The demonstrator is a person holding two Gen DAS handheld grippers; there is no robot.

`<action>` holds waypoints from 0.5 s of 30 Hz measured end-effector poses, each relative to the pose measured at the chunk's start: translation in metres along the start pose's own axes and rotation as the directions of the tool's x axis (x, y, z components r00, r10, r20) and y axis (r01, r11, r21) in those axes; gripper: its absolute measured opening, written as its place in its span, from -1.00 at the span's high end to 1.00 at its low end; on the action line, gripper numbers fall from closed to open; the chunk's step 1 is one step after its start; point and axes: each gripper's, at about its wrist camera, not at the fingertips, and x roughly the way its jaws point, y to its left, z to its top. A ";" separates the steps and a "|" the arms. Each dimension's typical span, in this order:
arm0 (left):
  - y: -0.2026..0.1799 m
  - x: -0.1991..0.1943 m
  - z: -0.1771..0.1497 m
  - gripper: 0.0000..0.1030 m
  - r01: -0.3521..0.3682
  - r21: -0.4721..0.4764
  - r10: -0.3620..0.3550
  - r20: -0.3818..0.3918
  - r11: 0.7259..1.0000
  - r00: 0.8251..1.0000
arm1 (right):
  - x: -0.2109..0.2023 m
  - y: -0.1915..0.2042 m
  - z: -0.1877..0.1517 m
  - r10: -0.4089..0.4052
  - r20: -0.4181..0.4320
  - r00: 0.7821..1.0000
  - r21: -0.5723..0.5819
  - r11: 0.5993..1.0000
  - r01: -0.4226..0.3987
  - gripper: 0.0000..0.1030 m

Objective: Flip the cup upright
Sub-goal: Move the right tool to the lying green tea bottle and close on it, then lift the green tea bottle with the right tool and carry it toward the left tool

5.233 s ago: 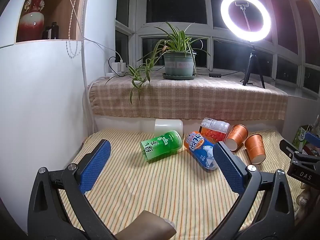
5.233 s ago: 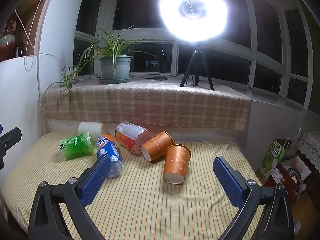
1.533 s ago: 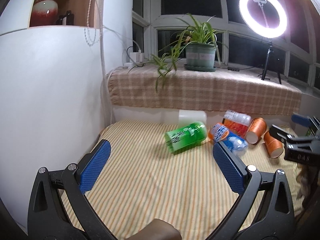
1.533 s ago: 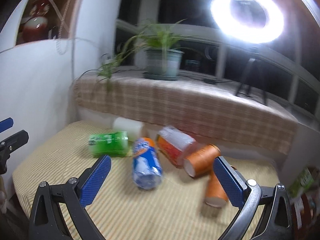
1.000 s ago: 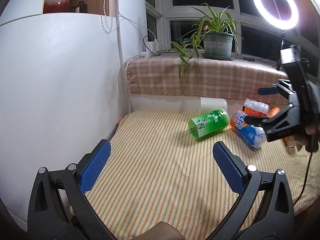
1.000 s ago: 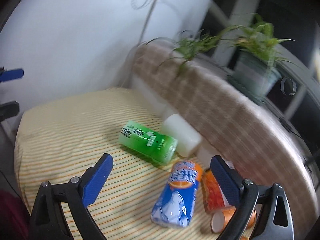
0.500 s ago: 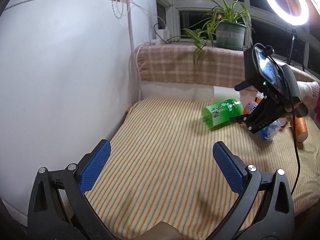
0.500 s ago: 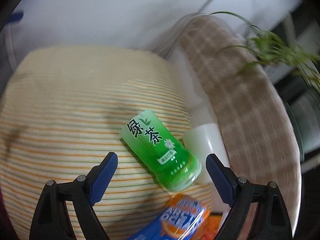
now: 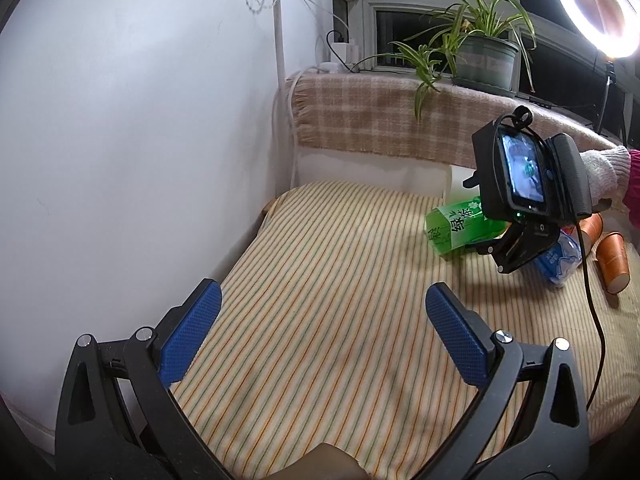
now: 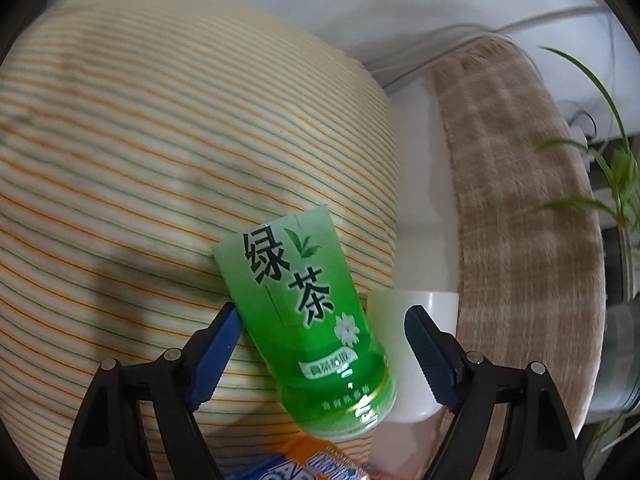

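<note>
A green tea-label cup (image 10: 304,312) lies on its side on the striped cloth (image 10: 120,160). My right gripper (image 10: 320,344) is open, its blue pads either side of the cup's lower half, not pressing it. In the left wrist view the green cup (image 9: 456,228) lies at mid right with the right gripper's body (image 9: 528,200) over it. My left gripper (image 9: 320,336) is open and empty, well short of the cups.
A white cup (image 10: 416,344) lies against the green one by the back wall. A blue-and-orange cup (image 9: 560,260) and two orange cups (image 9: 612,256) lie to the right. A plaid-covered sill (image 9: 380,120) with a potted plant (image 9: 484,64) stands behind. A white wall (image 9: 140,120) is at the left.
My right gripper has moved down and closer, so its pads now flank the green cup. The left gripper has swung a little further left; the cups have not moved.
</note>
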 end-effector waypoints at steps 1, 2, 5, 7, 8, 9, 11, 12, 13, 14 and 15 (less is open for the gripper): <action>0.001 0.000 0.000 -1.00 -0.001 -0.002 0.001 -0.001 1.000 1.000 | 0.001 0.001 0.001 -0.002 -0.004 1.000 -0.012 1.000 0.002 -0.58; 0.002 0.001 0.000 -1.00 -0.003 -0.005 0.003 -0.001 1.000 1.000 | 0.001 0.004 0.003 -0.005 -0.007 1.000 -0.022 1.000 0.005 -0.57; 0.007 0.001 0.000 -1.00 -0.008 -0.012 0.008 0.001 1.000 1.000 | 0.005 0.006 0.004 -0.005 -0.020 1.000 -0.046 0.999 0.004 -0.43; 0.009 0.001 -0.001 -1.00 -0.014 -0.014 0.014 0.002 1.000 1.000 | 0.004 0.010 0.005 -0.002 -0.026 1.000 -0.059 0.998 0.000 -0.23; 0.010 0.001 -0.002 -1.00 -0.016 -0.015 0.017 0.003 1.000 1.000 | 0.004 0.012 0.005 -0.002 -0.031 1.000 -0.063 0.998 0.000 -0.24; 0.011 0.002 -0.002 -1.00 -0.020 -0.018 0.020 0.000 1.000 1.000 | 0.004 0.012 0.006 -0.004 -0.030 1.000 -0.068 0.998 0.002 -0.24; 0.014 0.002 -0.003 -1.00 -0.023 -0.026 0.023 -0.002 0.999 1.000 | 0.005 0.012 0.007 -0.006 -0.029 1.000 -0.068 0.998 0.004 -0.22; 0.015 0.002 -0.004 -1.00 -0.024 -0.030 0.024 -0.003 0.999 1.000 | 0.004 0.010 0.007 -0.009 -0.026 1.000 -0.061 0.998 0.007 -0.21; 0.016 0.001 -0.005 -1.00 -0.025 -0.033 0.025 -0.004 0.999 1.000 | 0.003 0.008 0.007 -0.009 -0.022 1.000 -0.051 0.999 0.008 -0.20; 0.016 0.001 -0.005 -1.00 -0.027 -0.034 0.027 -0.002 0.999 1.000 | 0.001 0.008 0.007 -0.011 -0.017 1.000 -0.042 0.999 0.011 -0.20; 0.017 0.000 -0.005 -1.00 -0.029 -0.035 0.029 -0.001 0.999 1.000 | -0.002 0.006 0.008 -0.013 -0.007 1.000 -0.030 0.999 0.013 -0.19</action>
